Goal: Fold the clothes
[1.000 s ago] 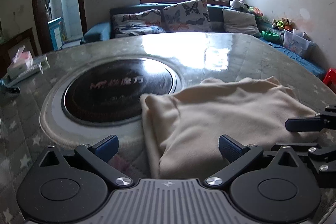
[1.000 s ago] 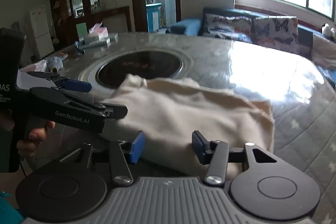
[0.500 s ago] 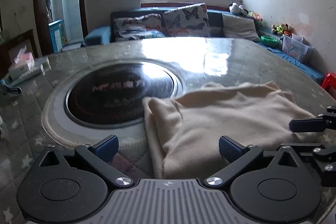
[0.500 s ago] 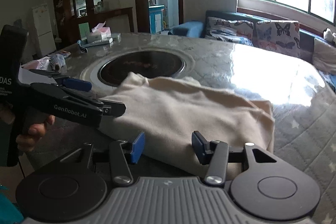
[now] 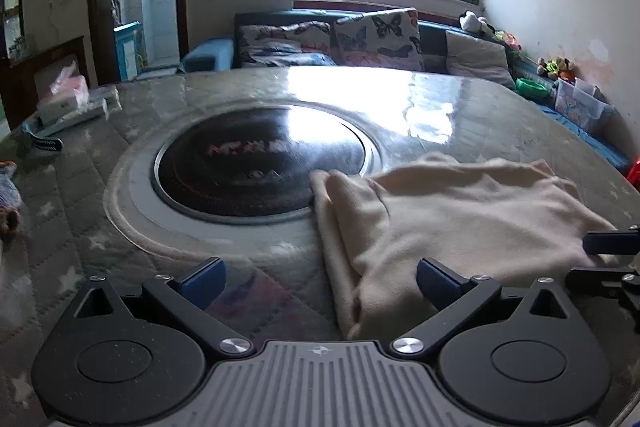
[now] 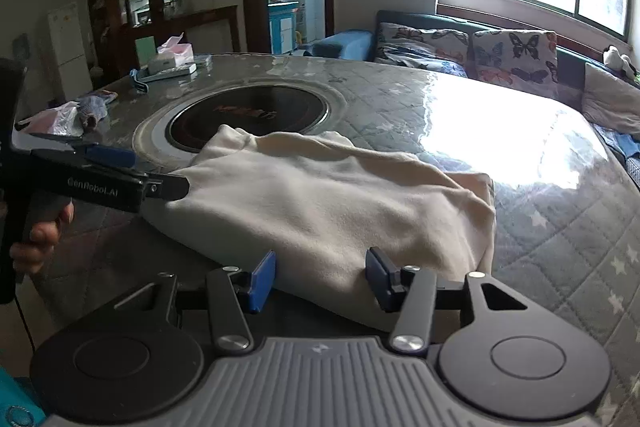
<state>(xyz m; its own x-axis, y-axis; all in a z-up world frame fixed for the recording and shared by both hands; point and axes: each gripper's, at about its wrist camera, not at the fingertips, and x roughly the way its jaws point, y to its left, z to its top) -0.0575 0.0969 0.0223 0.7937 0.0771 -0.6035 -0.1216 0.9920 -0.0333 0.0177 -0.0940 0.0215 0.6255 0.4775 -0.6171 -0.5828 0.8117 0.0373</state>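
1. Two grippers sit low in our views, both with jaws spread and nothing between them: the left gripper (image 5: 318,277) at the bottom centre of the left wrist view, the right gripper (image 6: 320,277) at the bottom centre of the right wrist view.
2. We see the cream garment (image 5: 452,223) lying on the quilted table (image 5: 80,211), filling the lower right of the left wrist view and the middle of the right wrist view. It looks already folded into a rough rectangle, with one corner touching the rim of the dark round cooktop (image 5: 260,163) set in the table's centre.
3. Compared with a second ago, we have pulled both grippers slightly back and up: the garment sits a little lower and farther out in each frame, and more of the table shows around it. The cloth itself has the same outline and creases, so we judge it has not been moved.
4. In the right wrist view the left gripper appears at the left edge, its tips just beside the garment's near-left edge; whether they touch the fabric we cannot tell.
5. We judge this as a pause between folds. The next fold would call for pinching two near corners, and the loose edge hanging at the table's front could slip if gripped unevenly.
6. A tissue box (image 6: 172,53) stands well apart at the upper left.
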